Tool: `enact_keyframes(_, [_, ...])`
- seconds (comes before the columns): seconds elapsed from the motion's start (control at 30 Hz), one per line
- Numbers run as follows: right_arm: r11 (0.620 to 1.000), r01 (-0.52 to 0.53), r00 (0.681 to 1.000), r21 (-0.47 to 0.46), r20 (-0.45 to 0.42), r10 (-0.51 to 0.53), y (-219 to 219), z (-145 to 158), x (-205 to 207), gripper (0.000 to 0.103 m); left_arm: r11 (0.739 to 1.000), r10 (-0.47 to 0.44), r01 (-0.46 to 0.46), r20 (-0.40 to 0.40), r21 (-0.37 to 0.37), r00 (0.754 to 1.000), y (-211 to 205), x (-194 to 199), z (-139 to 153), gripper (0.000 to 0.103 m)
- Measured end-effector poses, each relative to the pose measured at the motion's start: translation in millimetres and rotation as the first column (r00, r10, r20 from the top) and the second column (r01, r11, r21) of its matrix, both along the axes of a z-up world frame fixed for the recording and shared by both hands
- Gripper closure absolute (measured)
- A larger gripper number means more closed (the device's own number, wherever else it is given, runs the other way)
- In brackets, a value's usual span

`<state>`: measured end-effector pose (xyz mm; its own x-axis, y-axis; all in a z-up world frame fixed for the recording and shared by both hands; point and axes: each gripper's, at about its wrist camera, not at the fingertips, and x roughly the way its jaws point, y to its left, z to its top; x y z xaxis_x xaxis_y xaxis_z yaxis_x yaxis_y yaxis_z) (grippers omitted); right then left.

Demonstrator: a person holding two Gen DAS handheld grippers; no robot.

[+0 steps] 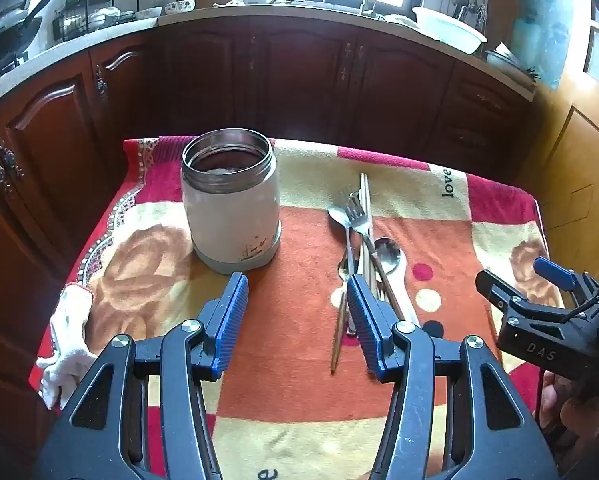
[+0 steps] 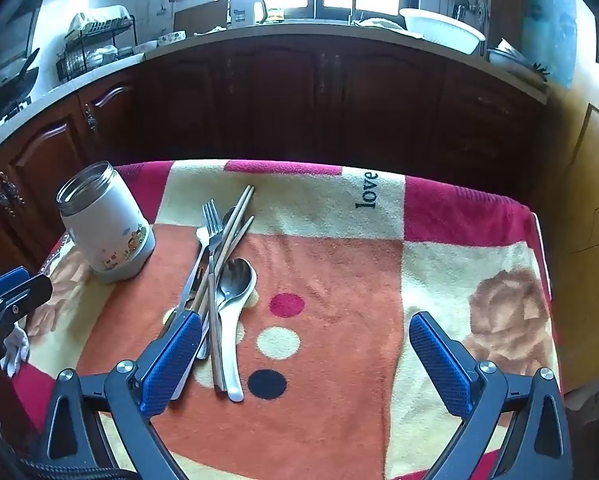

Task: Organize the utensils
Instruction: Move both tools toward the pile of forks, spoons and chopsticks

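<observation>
At ten o'clock on the blanket stands the open jar; the utensil pile lies center-left. Both my left gripper and right gripper gape empty. I'd single out the top fork by its handle, avoiding its neighbours.

Utensil handles partly behind the left pad.

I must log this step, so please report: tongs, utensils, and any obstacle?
Left tongs open, empty; right tongs open, empty. Utensils piled on cloth, beside open jar. Nothing in the way.
</observation>
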<state>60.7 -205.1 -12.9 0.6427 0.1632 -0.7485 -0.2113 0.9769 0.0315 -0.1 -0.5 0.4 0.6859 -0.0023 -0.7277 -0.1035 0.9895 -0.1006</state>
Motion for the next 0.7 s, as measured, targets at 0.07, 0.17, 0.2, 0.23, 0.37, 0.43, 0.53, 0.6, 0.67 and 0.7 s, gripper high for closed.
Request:
enact_keyframes(0.07, [1.000, -0.012, 1.000, 0.011, 0.006, 0.011, 0.5, 1.4, -0.2, 0.000, 1.000, -0.005, 0.005, -0.001, -0.005, 1.000, -1.0, -0.1, 0.3, 0.052])
enact_keyframes(0.17, [0.999, -0.015, 1.000, 0.032, 0.018, 0.015, 1.2, 4.2, -2.0, 0.000, 1.000, -0.007, 0.007, -0.008, -0.011, 1.000, -1.6, 0.0, -0.8, 0.052])
enact_keyframes(0.2, [0.999, -0.017, 1.000, 0.035, 0.020, 0.016, 1.3, 4.8, -2.2, 0.000, 1.000, -0.006, 0.006, -0.013, -0.012, 1.000, -1.6, 0.1, -1.4, 0.052])
enact_keyframes(0.23, [0.999, -0.022, 1.000, 0.036, 0.023, 0.021, 3.1, 5.4, -2.7, 0.000, 1.000, -0.003, 0.003, -0.016, -0.011, 1.000, -1.6, 0.1, -1.8, 0.052])
enact_keyframes(0.37, [0.999, -0.019, 0.999, 0.035, 0.026, 0.018, 3.2, 5.5, -2.8, 0.000, 1.000, 0.015, -0.015, -0.022, 0.015, 1.000, -2.1, -1.3, -3.8, 0.052])
enact_keyframes(0.43, [0.998, -0.017, 1.000, 0.065, 0.018, 0.016, 1.2, 5.0, -2.9, 0.000, 1.000, 0.017, -0.017, -0.021, 0.011, 1.000, -2.3, -2.3, -4.8, 0.052])
enact_keyframes(0.53, [0.997, -0.008, 1.000, 0.074, 0.001, 0.008, 0.4, 3.0, -1.4, 0.000, 1.000, 0.016, -0.016, -0.020, -0.007, 1.000, -1.7, -2.1, -5.2, 0.052])
enact_keyframes(0.6, [0.998, -0.008, 1.000, 0.069, 0.000, 0.008, 0.5, 2.1, -1.9, 0.000, 1.000, 0.017, -0.017, -0.025, -0.013, 1.000, -0.7, -2.3, -5.3, 0.052])
enact_keyframes(0.67, [0.998, -0.009, 1.000, 0.068, -0.012, 0.010, -0.3, 0.2, -0.9, 0.000, 1.000, 0.019, -0.020, -0.031, -0.023, 0.999, 1.6, -2.3, -5.6, 0.052])
enact_keyframes(0.7, [0.998, -0.009, 1.000, 0.068, -0.012, 0.010, -0.3, 0.2, -0.9, 0.000, 0.999, 0.021, -0.021, -0.033, -0.027, 0.999, 2.4, -2.4, -6.5, 0.052])
